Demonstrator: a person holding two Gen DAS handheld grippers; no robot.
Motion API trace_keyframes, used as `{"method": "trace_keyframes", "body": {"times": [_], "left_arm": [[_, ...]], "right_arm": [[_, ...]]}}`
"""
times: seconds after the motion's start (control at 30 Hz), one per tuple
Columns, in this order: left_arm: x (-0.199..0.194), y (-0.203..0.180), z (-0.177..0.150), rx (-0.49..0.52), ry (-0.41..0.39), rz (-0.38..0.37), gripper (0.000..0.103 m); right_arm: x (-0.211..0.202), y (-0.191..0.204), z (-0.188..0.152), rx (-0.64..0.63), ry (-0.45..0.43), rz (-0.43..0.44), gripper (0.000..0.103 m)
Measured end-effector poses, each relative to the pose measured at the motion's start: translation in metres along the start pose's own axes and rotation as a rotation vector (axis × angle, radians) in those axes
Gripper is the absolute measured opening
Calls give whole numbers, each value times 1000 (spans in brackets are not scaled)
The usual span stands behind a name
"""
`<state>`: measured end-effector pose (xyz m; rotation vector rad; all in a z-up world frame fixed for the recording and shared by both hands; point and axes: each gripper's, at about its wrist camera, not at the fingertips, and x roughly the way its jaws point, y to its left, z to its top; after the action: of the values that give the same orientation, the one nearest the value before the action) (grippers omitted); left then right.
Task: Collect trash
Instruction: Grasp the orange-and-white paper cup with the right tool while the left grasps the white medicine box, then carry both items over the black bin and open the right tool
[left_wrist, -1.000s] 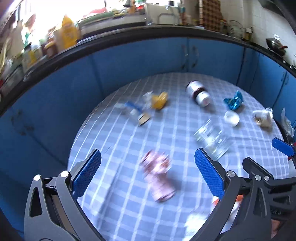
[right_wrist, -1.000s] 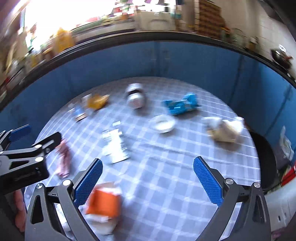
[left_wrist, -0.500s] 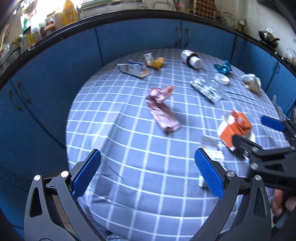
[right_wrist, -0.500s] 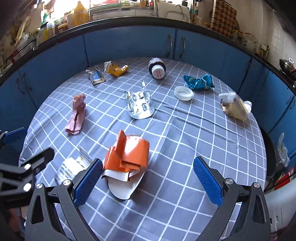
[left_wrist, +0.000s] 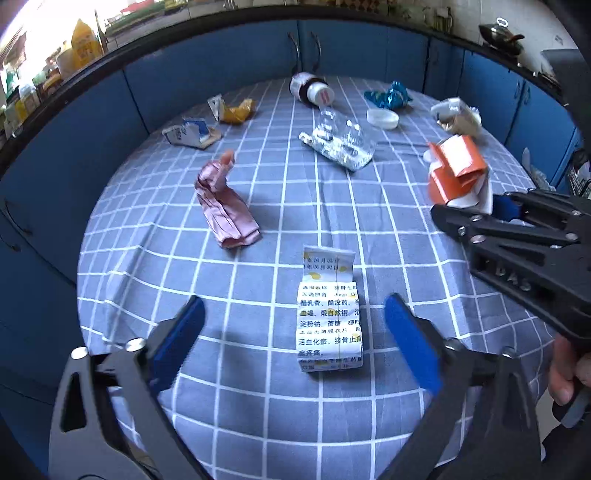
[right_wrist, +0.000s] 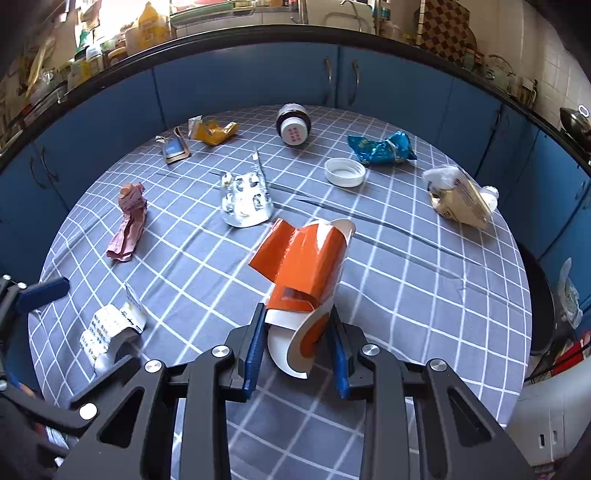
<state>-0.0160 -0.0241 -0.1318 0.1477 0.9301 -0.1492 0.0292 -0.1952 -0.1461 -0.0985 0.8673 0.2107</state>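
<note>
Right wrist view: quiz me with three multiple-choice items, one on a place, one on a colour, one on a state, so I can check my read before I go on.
1. Where does the white bottle cap lie?
A. beside the blue foil wrapper
B. on the pink wrapper
C. inside the brown bottle

2. What colour is the crumpled carton at the right gripper?
A. green
B. orange and white
C. black

3. How do the right gripper's jaws stand?
A. wide apart, nothing between them
B. closing on the carton
C. closing on the blister pack

Key: 1 A, the cap sits just left of the blue wrapper; 2 B, orange panels with white inside; 3 B, both blue pads flank the carton's lower end.
</note>
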Motion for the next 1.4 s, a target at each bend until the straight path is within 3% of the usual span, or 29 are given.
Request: {"method": "trace_keyframes", "body": {"times": [0.1, 0.13, 0.23, 0.3, 0.47, 0.73, 1.4], "left_arm": [[-1, 5, 4, -31, 5, -37, 56], [-1, 4, 7, -27, 4, -39, 38], [1, 4, 16, -45, 16, -54, 31], [-1, 3, 23, -54, -1, -47, 31], [-8, -6, 44, -53, -63, -50, 31], [-6, -23, 83, -73, -87, -65, 31], [16, -151, 167, 89, -147, -152, 31]], "right_arm": [[-1, -3, 0, 2, -11, 1, 29], [-2, -4, 2, 1, -17, -1, 28], [-4, -7, 7, 8, -36, 1, 26], [-6, -11, 10, 15, -44, 2, 18], [-15, -26, 19, 32, -80, -9, 18], [-32, -63, 25, 81, -129, -24, 18], [-48, -198, 24, 318, -201, -142, 18]]}}
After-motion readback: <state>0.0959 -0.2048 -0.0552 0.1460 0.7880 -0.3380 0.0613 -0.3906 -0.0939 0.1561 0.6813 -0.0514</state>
